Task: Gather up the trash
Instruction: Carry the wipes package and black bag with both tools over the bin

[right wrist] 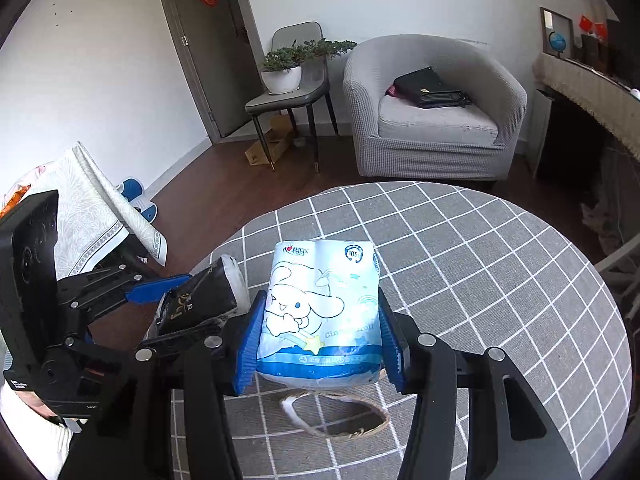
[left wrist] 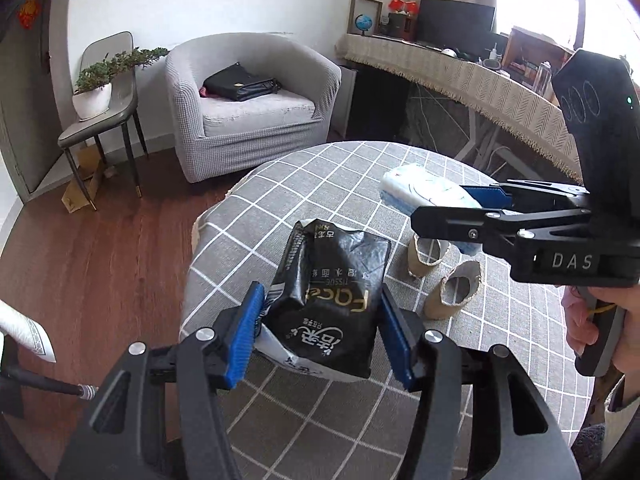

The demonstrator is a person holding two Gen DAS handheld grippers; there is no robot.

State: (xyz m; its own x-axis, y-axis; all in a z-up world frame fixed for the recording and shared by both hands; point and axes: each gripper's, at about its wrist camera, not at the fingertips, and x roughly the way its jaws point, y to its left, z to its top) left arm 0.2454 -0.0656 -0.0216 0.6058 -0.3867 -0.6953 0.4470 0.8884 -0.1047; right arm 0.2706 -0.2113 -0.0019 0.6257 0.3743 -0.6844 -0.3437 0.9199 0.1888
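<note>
My left gripper [left wrist: 318, 332] is shut on a black tissue pack [left wrist: 332, 300] with gold lettering and holds it above the round table [left wrist: 320, 420] with the grey checked cloth. My right gripper [right wrist: 322, 340] is shut on a blue and white tissue pack [right wrist: 320, 312] with a cartoon dog on it, also above the table. In the left wrist view the right gripper [left wrist: 452, 210] reaches in from the right with that pack [left wrist: 424, 192]. In the right wrist view the left gripper [right wrist: 172, 292] holds the black pack [right wrist: 204, 296] at the left.
Two small woven straw shoes [left wrist: 452, 284] lie on the table below the right gripper; one also shows in the right wrist view [right wrist: 340, 412]. A grey armchair [left wrist: 248, 104] with a black bag, a chair with a potted plant [left wrist: 96, 84] and a long desk [left wrist: 460, 68] stand beyond.
</note>
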